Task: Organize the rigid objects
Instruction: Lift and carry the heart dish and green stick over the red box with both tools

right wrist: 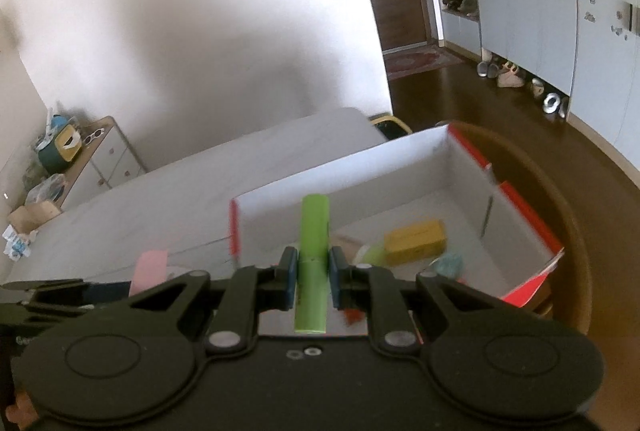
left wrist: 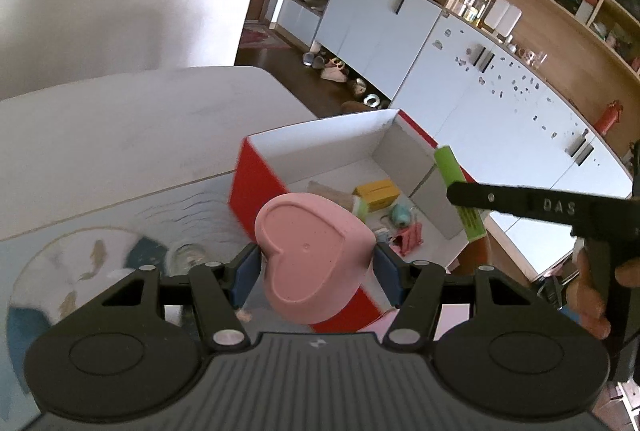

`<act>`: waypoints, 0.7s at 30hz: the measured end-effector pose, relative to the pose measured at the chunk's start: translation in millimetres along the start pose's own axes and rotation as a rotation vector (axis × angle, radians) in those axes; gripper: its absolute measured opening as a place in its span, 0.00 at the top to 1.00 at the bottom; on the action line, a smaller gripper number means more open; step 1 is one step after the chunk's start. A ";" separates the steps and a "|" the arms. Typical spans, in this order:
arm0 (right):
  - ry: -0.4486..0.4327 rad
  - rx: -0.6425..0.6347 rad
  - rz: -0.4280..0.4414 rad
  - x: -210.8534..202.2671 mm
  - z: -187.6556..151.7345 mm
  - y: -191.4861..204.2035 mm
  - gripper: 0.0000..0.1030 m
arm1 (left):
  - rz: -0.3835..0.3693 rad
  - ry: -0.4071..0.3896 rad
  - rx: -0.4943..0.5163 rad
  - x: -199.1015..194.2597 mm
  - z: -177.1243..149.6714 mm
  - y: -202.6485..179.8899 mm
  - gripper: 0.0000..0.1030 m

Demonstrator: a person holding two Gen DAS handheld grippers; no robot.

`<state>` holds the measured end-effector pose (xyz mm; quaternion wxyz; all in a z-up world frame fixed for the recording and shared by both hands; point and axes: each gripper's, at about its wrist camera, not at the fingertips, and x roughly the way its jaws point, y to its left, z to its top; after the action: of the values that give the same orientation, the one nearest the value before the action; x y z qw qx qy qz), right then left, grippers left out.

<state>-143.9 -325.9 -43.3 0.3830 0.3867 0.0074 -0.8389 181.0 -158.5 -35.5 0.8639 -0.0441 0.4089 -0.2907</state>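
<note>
Your left gripper (left wrist: 316,263) clamps the pink heart box (left wrist: 312,259) between its pads, above the red carton's (left wrist: 256,187) near wall. Your right gripper (right wrist: 313,279) pinches the green tube (right wrist: 313,263) upright over that carton.

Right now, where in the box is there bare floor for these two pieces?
Free: the box floor along its far wall, behind the yellow block. Crowded: the near part, around the teal item and pink clip.

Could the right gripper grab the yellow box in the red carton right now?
Probably not: the right gripper is shut on the green tube, so its jaws are occupied. The yellow box lies uncovered in the open red carton, otherwise reachable from above.
</note>
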 end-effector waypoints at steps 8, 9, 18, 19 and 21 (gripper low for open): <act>0.016 -0.008 -0.021 15.4 14.4 -40.4 0.85 | 0.023 0.040 0.046 42.5 16.3 -45.7 0.41; 0.021 -0.006 -0.026 19.1 15.2 -45.2 0.85 | 0.027 0.049 0.054 48.9 17.6 -51.0 0.41; 0.068 -0.028 -0.055 45.0 19.3 -71.7 0.85 | 0.076 0.115 0.096 100.6 21.0 -80.9 0.41; 0.073 -0.029 -0.058 48.0 19.9 -73.4 0.85 | 0.080 0.120 0.097 104.4 21.8 -83.8 0.41; 0.087 -0.037 -0.059 55.0 21.1 -77.7 0.85 | 0.089 0.131 0.100 112.6 21.1 -87.8 0.41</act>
<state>-230.2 -312.6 -86.5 0.3644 0.4153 0.0508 -0.8320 211.3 -295.1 -70.6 0.8486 0.0365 0.4509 -0.2743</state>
